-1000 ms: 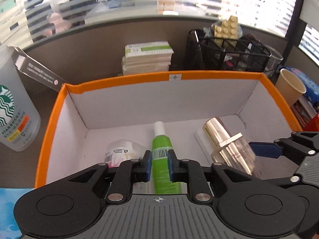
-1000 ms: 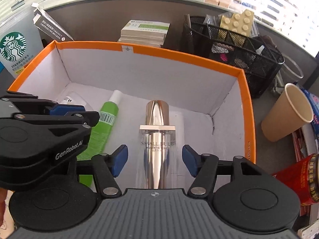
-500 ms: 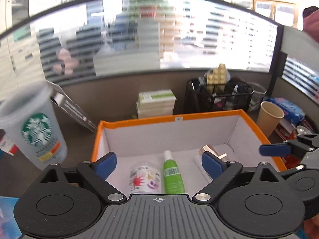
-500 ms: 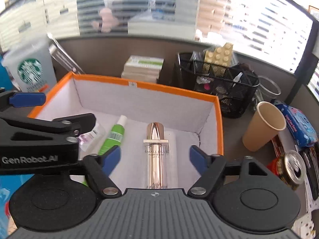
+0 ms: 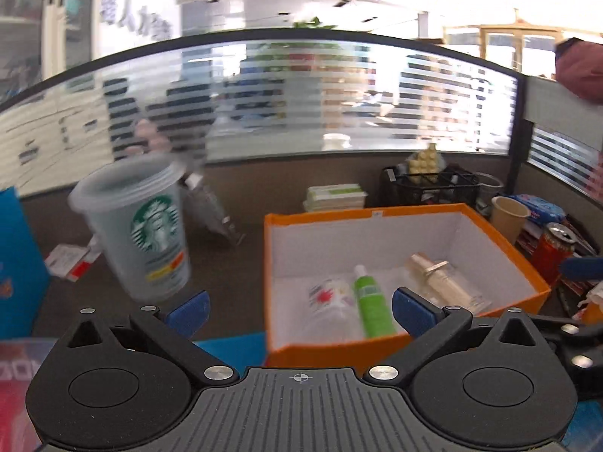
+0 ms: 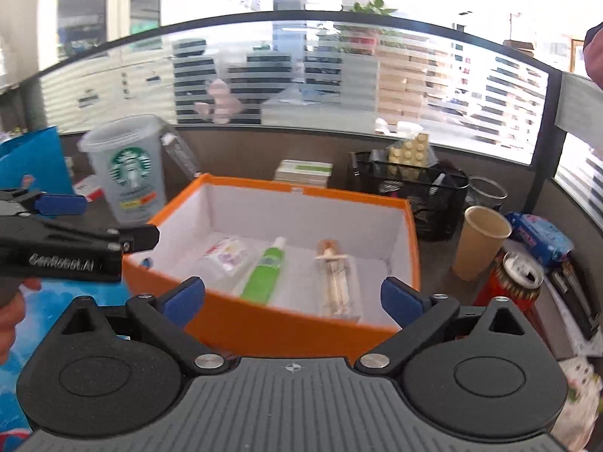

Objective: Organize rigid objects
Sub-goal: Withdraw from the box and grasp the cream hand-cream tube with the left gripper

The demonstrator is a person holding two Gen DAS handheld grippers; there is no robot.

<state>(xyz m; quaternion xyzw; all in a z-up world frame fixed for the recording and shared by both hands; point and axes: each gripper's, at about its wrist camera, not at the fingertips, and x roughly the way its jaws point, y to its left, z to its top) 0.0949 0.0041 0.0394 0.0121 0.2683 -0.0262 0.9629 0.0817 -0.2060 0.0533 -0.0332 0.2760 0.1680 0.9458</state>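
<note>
Three items lie side by side on the floor of an orange box [image 5: 377, 354], ahead of and below both hand-held grippers: a clear pouch [image 5: 331, 297] with coloured print, a green bottle [image 5: 371, 309] with a white cap, and a gold bottle [image 5: 444, 282] on its side. The left hand-held gripper [image 5: 299, 309] hangs above the box's near-left corner, tilted downward, its blue pads spread wide with nothing between them; its jaws have just been opening. The right hand-held gripper [image 6: 294, 297] hangs over the near wall of the box, also tilted downward, jaws likewise just opened wide and empty, the gold bottle [image 6: 337, 278] straight ahead of it. In the right wrist view the left tool juts in from the left, a hand [image 6: 11, 312] partly visible under it. Left of the box a Starbucks cup [image 5: 147, 226] stands on the surface [image 5: 233, 263]. Beyond the box sit stacked booklets [image 6: 303, 171] and a black mesh organizer [image 6: 426, 196]; to the right, a paper cup [image 6: 480, 241] and a red can [image 6: 514, 282].
</note>
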